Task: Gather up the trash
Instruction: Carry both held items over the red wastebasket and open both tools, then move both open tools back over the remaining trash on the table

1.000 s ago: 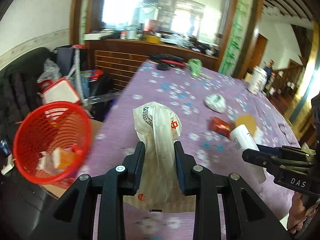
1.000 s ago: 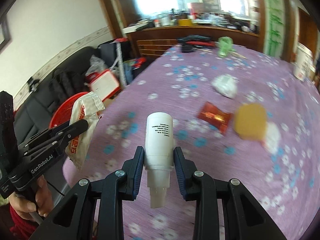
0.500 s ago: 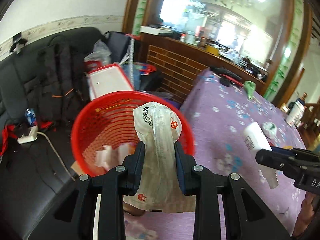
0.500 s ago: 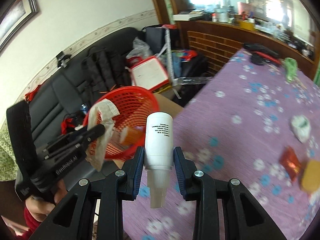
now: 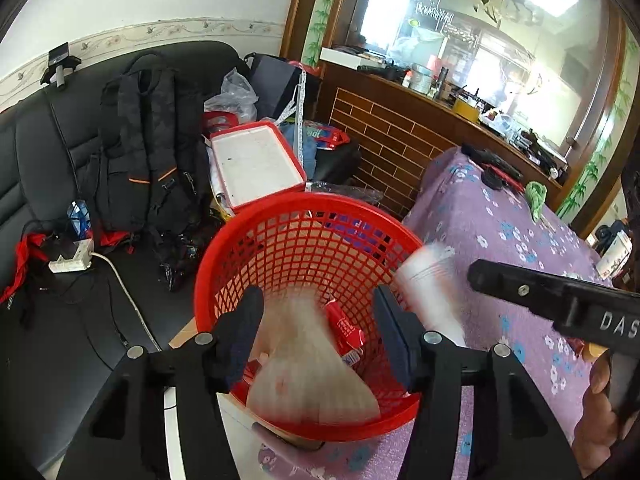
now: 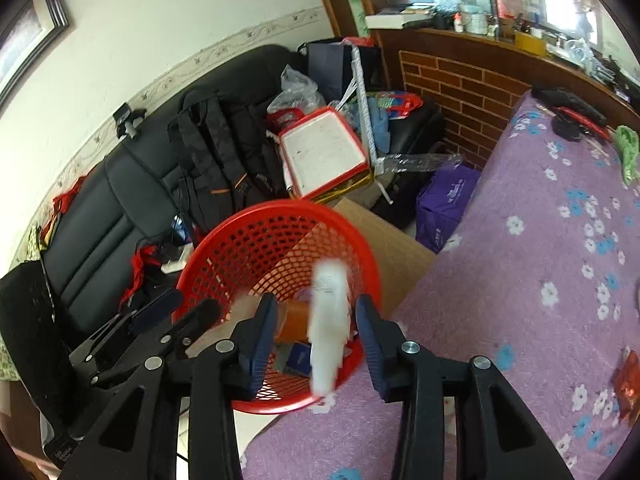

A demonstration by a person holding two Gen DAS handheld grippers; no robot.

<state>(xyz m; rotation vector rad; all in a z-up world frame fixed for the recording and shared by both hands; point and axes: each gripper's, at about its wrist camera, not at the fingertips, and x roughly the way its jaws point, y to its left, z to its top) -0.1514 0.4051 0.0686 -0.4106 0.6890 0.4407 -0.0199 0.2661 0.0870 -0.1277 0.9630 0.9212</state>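
In the left wrist view the left gripper sits low in the frame above a red mesh basket that fills the centre. Its jaws are spreading, and a blurred white plastic bag lies between them inside the basket without either pad pressing on it. Red and white scraps lie deeper in the basket. At the right of that frame the right gripper reaches in, with a blurred white bottle just beside the basket rim. In the right wrist view the right gripper's jaws are also spreading; the white bottle appears smeared and upright between them, clear of both pads, over the basket. An orange container lies in the basket behind it. The basket stands at the edge of a table with a purple flowered cloth, on the right of the frame. A black sofa with a black backpack fills the left.
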